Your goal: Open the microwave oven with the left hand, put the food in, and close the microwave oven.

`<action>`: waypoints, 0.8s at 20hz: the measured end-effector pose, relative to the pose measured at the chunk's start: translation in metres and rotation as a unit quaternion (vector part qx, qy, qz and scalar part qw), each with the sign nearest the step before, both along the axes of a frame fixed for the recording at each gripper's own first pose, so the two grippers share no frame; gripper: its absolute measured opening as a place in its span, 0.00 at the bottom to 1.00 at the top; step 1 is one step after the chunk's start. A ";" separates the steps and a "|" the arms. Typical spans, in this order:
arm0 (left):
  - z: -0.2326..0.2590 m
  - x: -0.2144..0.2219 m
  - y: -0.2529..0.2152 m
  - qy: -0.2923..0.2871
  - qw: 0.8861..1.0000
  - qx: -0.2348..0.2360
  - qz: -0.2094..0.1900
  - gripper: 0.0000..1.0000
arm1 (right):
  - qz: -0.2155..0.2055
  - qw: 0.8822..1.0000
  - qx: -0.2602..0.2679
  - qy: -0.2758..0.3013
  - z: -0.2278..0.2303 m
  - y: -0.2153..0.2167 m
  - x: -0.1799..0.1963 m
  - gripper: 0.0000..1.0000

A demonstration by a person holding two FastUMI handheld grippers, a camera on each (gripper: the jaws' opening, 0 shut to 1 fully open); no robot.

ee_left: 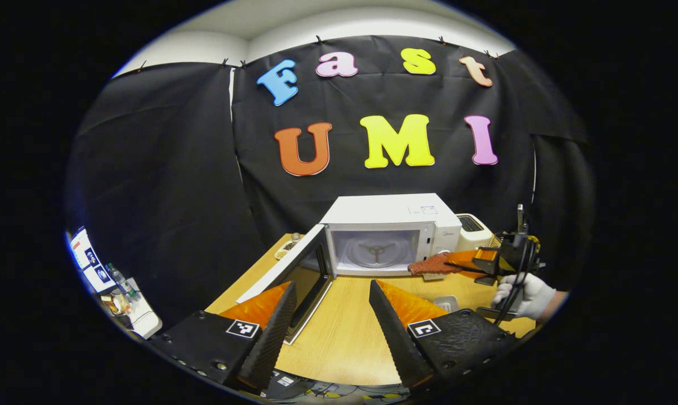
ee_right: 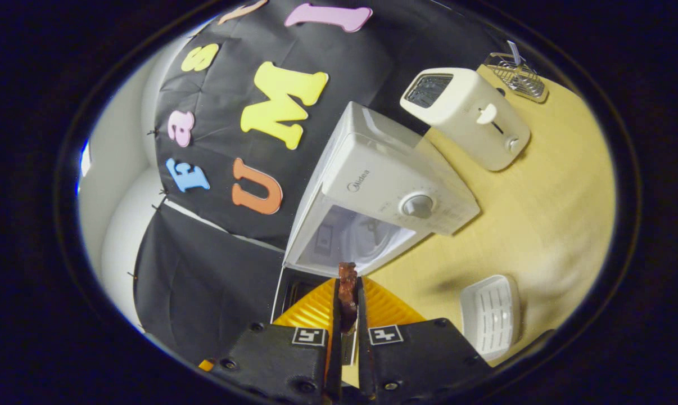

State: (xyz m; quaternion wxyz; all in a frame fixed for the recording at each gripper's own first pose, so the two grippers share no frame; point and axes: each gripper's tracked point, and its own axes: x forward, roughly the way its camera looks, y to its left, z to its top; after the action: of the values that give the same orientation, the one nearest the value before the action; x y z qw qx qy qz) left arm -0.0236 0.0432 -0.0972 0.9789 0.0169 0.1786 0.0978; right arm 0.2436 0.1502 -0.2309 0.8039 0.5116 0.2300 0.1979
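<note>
Reddish-brown and rough-faced, the food (ee_left: 435, 264) hangs at the mouth of the microwave oven (ee_left: 392, 233), a flat strip pinched edge-on by the right hand-held gripper (ee_right: 347, 301). From the right gripper view both fingers press against it, clenched tight with just the thin slab between them, its tip poking out toward the oven's opening. It looks light and thin, maybe a bit floppy. My read is that a grip near one end, as here, lets the free end droop, so it wants a level carry and a gentle set-down instead of a drop.

Over on the other side, the left hand-held gripper (ee_left: 330, 318) sits low over the counter (ee_left: 350, 332), fingers spread wide, grasping nothing. The oven door (ee_left: 294, 275) is swung open to the left, near that gripper's left finger. Inside the cavity the glass turntable (ee_left: 375, 253) shows bare, nothing loaded on it yet. A gloved hand (ee_left: 527, 295) holds the right tool out by the oven.

Elsewhere on the counter, a cream toaster (ee_right: 468, 115) stands beside the oven, a small wire basket (ee_right: 516, 73) behind it, and a white ribbed tray (ee_right: 491, 315) lies with nothing in it.
</note>
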 end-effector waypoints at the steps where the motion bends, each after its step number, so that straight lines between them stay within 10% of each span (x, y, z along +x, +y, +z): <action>1: -0.001 0.003 -0.002 0.000 1.000 -0.005 -0.019 0.81 | -0.019 1.000 -0.003 -0.006 0.000 0.013 0.008 0.14; 7: -0.009 0.009 0.021 -0.006 0.995 0.019 -0.097 0.81 | -0.118 0.993 0.016 -0.016 -0.011 0.088 0.049 0.14; 16: -0.052 -0.010 0.094 0.013 0.995 0.046 -0.092 0.81 | -0.264 0.965 0.012 0.006 -0.045 0.124 0.147 0.15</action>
State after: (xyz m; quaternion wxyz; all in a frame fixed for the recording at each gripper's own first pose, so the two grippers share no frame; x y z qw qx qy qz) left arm -0.0341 0.1376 -0.1487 0.9796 0.0794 0.1843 0.0149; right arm 0.3901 0.2744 -0.2757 0.8200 0.5649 0.0891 -0.0210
